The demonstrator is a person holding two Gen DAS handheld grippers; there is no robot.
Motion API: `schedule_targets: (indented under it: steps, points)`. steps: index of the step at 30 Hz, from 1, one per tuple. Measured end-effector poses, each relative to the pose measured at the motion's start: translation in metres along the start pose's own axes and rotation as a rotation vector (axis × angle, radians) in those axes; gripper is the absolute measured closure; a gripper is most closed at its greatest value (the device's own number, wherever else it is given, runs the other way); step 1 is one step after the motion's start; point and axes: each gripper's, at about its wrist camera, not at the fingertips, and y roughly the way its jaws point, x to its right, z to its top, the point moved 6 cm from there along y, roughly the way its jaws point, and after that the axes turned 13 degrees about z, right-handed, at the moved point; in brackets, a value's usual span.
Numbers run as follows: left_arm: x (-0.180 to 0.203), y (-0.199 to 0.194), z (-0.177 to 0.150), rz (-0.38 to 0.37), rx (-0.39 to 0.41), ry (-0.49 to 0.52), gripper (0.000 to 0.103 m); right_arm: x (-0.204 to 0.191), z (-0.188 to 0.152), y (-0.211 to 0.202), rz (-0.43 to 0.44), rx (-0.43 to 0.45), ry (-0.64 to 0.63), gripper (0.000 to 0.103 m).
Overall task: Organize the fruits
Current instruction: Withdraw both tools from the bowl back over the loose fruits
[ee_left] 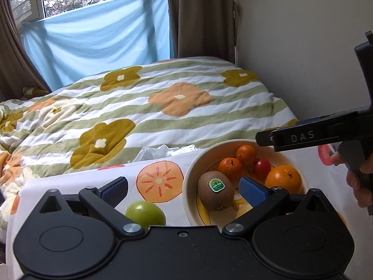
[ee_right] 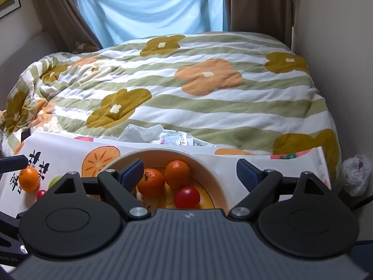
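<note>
Left gripper: fingers wide apart, nothing between the pads. Left pad sits over the cloth, right pad is inside the bowl, just right of the kiwi; whether pad and kiwi touch, cannot tell. Kiwi lies in the near-left part of the bowl, sticker up. A green fruit sits on the cloth just left of the bowl, partly hidden by the gripper body.

Right gripper: fingers spread wide, empty, hanging over the bowl. Left pad is over the bowl's left rim, right pad is outside the right rim. Below and between them: two tangerines side by side and a red tomato just near-right of them, all loose in the bowl.

In the left view the bowl also holds a bigger orange at the right, beside the tomato and tangerines. The right gripper's body crosses above the bowl's far-right rim, a hand on its grip.

In the right view, on the cloth well left of the bowl: another orange, a small red fruit and the green one's edge.

Beyond the table: a flowered quilt, some white plastic wrap at its near edge, blue sheet over the window.
</note>
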Motion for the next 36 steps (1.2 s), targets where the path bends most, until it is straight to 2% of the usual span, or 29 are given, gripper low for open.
schedule_targets:
  steps: [13,22,29,36]
  points:
    - [-0.02,-0.083,-0.024,0.092,0.086,-0.083,0.0,-0.024,-0.017,-0.078,-0.013,0.048,-0.042,0.001]
    - [-0.054,-0.134,-0.052,0.188,0.102,-0.173,0.0,-0.059,-0.037,-0.118,0.048,0.061,-0.082,0.001]
    - [-0.091,-0.146,-0.066,0.244,0.096,-0.197,0.0,-0.094,-0.052,-0.124,0.08,0.052,-0.091,0.001]
    - [-0.135,-0.131,-0.073,0.245,0.088,-0.202,0.0,-0.137,-0.067,-0.106,0.092,0.027,-0.087,0.001]
